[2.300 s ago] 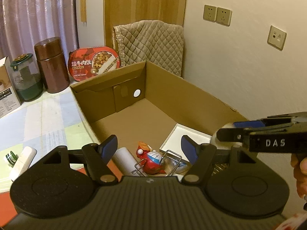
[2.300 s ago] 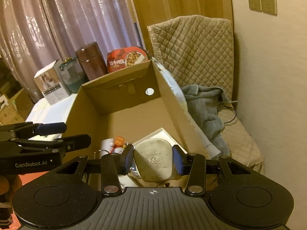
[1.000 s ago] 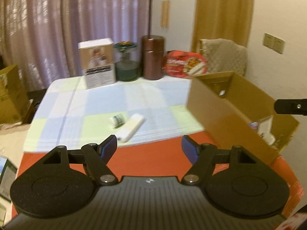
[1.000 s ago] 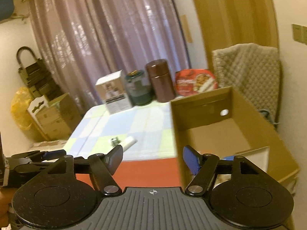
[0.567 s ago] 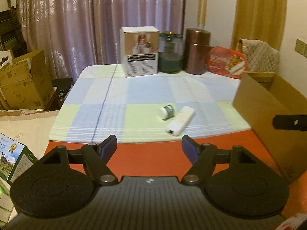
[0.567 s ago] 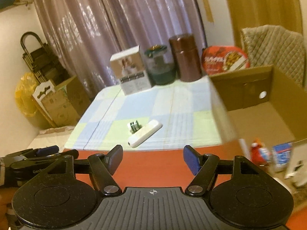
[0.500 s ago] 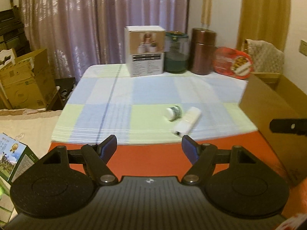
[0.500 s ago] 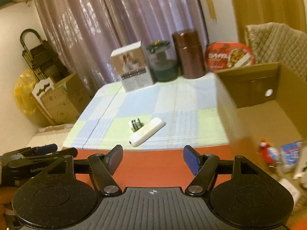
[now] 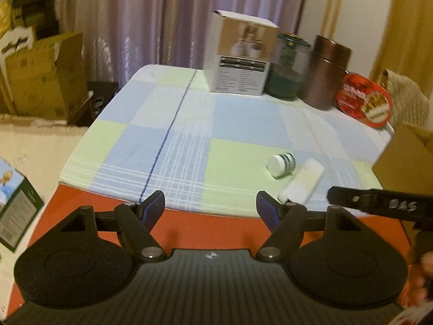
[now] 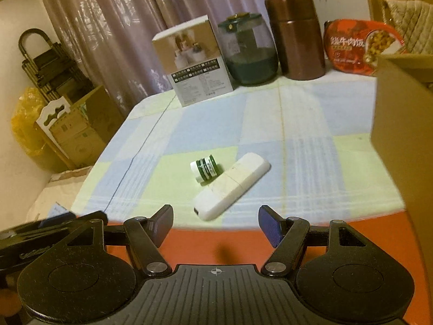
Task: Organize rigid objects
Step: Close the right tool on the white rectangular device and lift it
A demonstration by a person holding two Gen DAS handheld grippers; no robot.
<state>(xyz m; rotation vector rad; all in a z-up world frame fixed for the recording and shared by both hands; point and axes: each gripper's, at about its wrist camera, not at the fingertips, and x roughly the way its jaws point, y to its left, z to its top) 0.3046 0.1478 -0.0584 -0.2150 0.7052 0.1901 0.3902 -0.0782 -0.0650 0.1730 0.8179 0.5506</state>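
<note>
A small green-and-white jar (image 10: 204,170) lies on its side on the checked tablecloth (image 10: 270,113), touching a white oblong case (image 10: 232,187). Both also show in the left wrist view, the jar (image 9: 281,161) and the case (image 9: 301,181). My right gripper (image 10: 215,223) is open and empty, just short of the case. My left gripper (image 9: 210,210) is open and empty, left of the two objects. The right gripper's finger (image 9: 379,203) shows at the right of the left wrist view. The cardboard box (image 10: 400,124) stands at the right.
At the table's back stand a white product box (image 10: 194,57), a green glass jar (image 10: 249,51), a brown canister (image 10: 297,35) and a red food bowl (image 10: 362,46). The near table part is red (image 10: 243,246). Cardboard boxes (image 9: 46,75) stand on the floor at left.
Both grippers have pulled out of the cardboard box and swung left toward the table. The right gripper has let go of the beige padded object. The jar and case now lie closer in front.
</note>
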